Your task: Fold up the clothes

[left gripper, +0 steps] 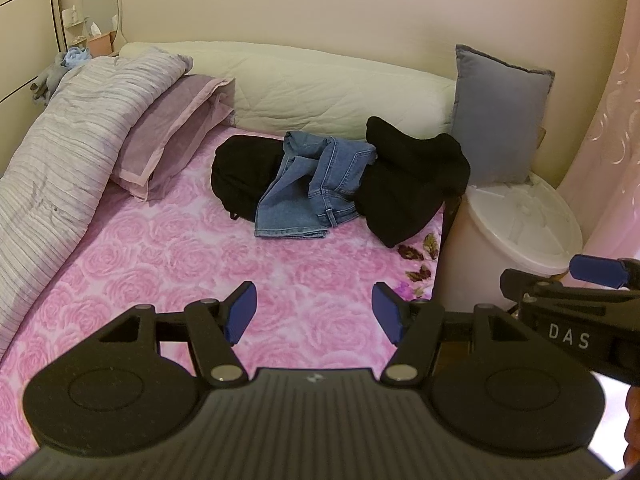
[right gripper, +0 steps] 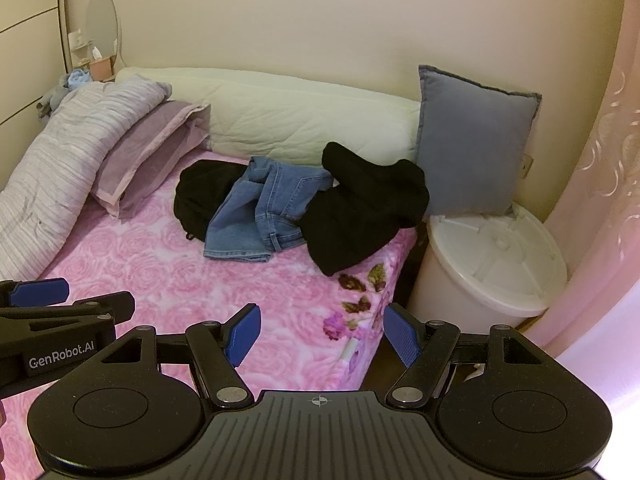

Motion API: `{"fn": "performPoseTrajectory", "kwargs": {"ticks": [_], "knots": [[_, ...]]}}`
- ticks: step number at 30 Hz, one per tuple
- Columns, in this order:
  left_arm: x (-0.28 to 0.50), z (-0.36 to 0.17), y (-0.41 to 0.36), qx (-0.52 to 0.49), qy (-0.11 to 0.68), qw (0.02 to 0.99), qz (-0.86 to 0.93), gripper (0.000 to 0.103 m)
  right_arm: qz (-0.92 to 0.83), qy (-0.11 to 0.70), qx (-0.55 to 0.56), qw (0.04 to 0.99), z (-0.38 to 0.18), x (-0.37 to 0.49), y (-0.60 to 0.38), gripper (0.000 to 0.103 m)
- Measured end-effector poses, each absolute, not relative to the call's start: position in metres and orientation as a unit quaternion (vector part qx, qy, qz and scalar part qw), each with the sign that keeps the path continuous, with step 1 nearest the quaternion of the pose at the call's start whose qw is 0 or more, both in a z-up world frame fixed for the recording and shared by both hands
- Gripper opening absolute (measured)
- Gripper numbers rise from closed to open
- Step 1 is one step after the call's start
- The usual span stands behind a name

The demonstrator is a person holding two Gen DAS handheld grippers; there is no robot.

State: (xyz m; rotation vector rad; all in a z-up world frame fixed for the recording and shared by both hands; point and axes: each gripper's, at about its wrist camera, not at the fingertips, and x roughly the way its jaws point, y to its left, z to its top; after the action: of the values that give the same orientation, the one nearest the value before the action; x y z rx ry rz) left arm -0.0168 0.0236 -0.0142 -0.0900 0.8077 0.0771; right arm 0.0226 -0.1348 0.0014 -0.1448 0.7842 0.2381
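A crumpled pair of blue jeans (left gripper: 316,184) (right gripper: 264,208) lies on the pink rose-patterned bed (left gripper: 192,264) (right gripper: 172,280), across a pile of black garments (left gripper: 412,184) (right gripper: 360,216) with a second black lump (left gripper: 240,172) (right gripper: 200,196) to its left. My left gripper (left gripper: 314,312) hovers over the near part of the bed, open and empty, well short of the clothes. My right gripper (right gripper: 322,334) is open too, above the bed's right corner, holding nothing. Each gripper shows at the edge of the other's view.
A striped grey duvet (left gripper: 72,128) and a lilac pillow (left gripper: 168,136) lie at the left. A cream quilted bolster (left gripper: 328,88) and a blue-grey cushion (left gripper: 496,116) stand against the wall. A white lidded bin (right gripper: 496,260) sits right of the bed, beside a pink curtain (right gripper: 600,184).
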Motion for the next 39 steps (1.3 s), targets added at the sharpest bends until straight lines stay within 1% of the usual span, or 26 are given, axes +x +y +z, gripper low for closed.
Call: {"fn": "performPoseTrajectory", "kwargs": {"ticks": [39], "knots": [[0.000,-0.016,0.039,-0.069,0.411,0.906,0.074,0.060,0.155,0.392,-0.096,0.902,-0.008,0.043,-0.117,0.071]]}}
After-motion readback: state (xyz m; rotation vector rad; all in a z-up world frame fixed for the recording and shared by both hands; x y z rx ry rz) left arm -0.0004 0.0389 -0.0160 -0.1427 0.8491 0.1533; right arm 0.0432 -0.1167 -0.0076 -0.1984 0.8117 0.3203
